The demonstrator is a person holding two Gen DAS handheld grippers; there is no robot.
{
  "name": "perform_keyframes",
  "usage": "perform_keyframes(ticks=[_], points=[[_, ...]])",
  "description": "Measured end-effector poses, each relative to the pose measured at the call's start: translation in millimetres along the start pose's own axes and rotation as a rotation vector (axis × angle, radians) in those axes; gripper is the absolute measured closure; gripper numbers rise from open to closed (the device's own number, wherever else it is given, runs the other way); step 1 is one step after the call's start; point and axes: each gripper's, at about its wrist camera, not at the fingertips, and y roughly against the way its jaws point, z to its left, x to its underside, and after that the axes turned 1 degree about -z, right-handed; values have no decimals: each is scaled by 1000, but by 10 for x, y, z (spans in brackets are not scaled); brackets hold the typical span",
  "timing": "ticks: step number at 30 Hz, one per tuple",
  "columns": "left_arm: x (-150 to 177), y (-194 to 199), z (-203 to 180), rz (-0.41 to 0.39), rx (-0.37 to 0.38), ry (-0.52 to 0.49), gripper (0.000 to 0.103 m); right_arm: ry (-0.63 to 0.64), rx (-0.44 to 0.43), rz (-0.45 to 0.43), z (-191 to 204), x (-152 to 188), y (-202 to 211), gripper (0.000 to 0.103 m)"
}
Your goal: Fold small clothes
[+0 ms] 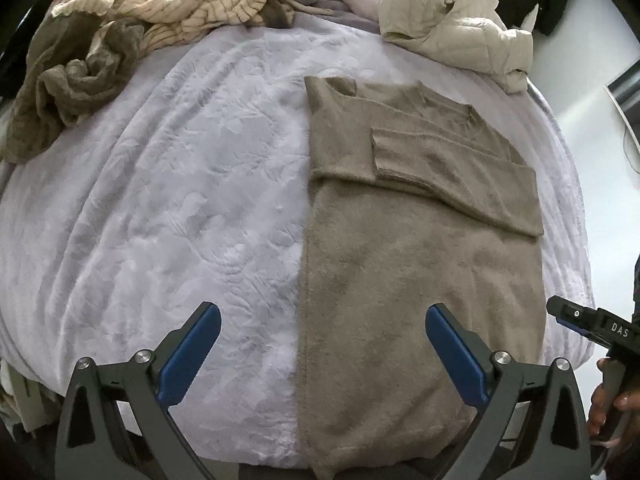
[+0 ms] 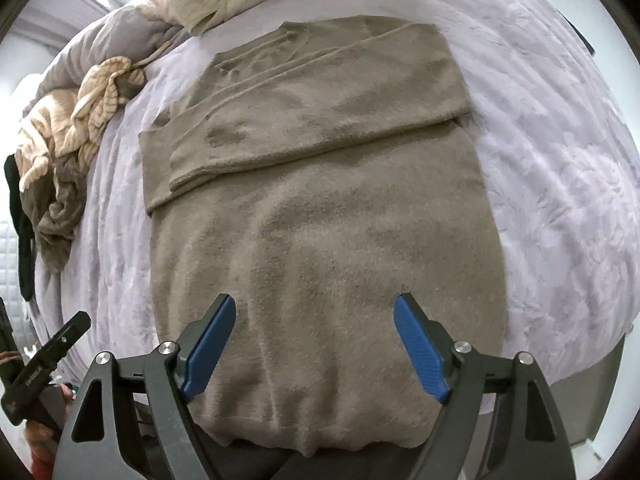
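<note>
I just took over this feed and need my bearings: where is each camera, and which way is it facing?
Left wrist: on the left gripper at the bed's near edge, over the taupe knit sweater's left edge; the right gripper and a hand show.
Right wrist: on the right gripper, over the sweater's hem.
Shared: sweater, lilac embossed bedspread, cream striped garment.

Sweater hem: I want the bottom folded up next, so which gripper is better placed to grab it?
Right, probably. The right gripper hangs open directly over the sweater above its hem; the left gripper straddles the sweater's left edge, half over the bedspread.
</note>
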Motion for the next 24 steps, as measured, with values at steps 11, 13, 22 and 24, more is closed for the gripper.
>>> perform_keyframes(ticks=[11, 13, 22, 24], points=[[65, -11, 187, 1, 24, -64, 0, -8, 58, -17, 49, 78, 82, 19], [98, -27, 244, 1, 42, -54, 0, -16, 72, -13, 65, 124, 90, 19], [383, -158, 436, 63, 69, -81, 0, -37, 95, -46, 102, 360, 135, 19], [432, -167, 449, 83, 59, -103, 0, -39, 93, -48, 85, 388, 137, 19]])
